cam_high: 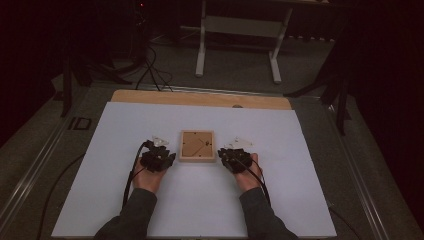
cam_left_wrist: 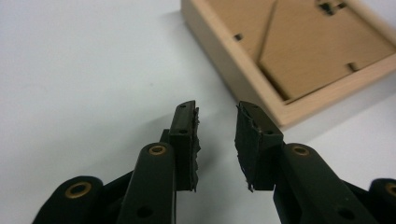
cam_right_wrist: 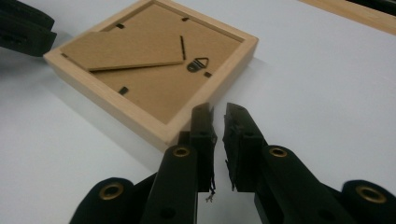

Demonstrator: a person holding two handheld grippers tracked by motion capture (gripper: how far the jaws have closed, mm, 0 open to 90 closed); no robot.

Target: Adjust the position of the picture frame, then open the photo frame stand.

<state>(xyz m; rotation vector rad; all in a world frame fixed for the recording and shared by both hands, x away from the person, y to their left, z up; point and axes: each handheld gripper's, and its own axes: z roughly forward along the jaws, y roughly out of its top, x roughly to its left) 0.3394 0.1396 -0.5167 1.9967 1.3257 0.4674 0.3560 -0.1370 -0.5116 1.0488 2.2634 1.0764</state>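
A small wooden picture frame (cam_high: 197, 145) lies face down on the white sheet, its brown backboard and metal hanger up. My left gripper (cam_high: 161, 146) rests just left of it, and my right gripper (cam_high: 235, 147) just right of it. In the left gripper view the frame (cam_left_wrist: 303, 51) sits ahead to the right of the left gripper (cam_left_wrist: 217, 116), which is open with a clear gap and nothing in it. In the right gripper view the right gripper (cam_right_wrist: 218, 116) is open by a narrow slit, empty, with its tips at the near corner of the frame (cam_right_wrist: 154, 70).
The white sheet (cam_high: 200, 200) covers a wooden board whose bare strip (cam_high: 200, 98) shows at the far edge. Black cables (cam_high: 131, 175) trail back from both grippers along the forearms. A white stand (cam_high: 240, 30) and more cables are on the floor beyond the table.
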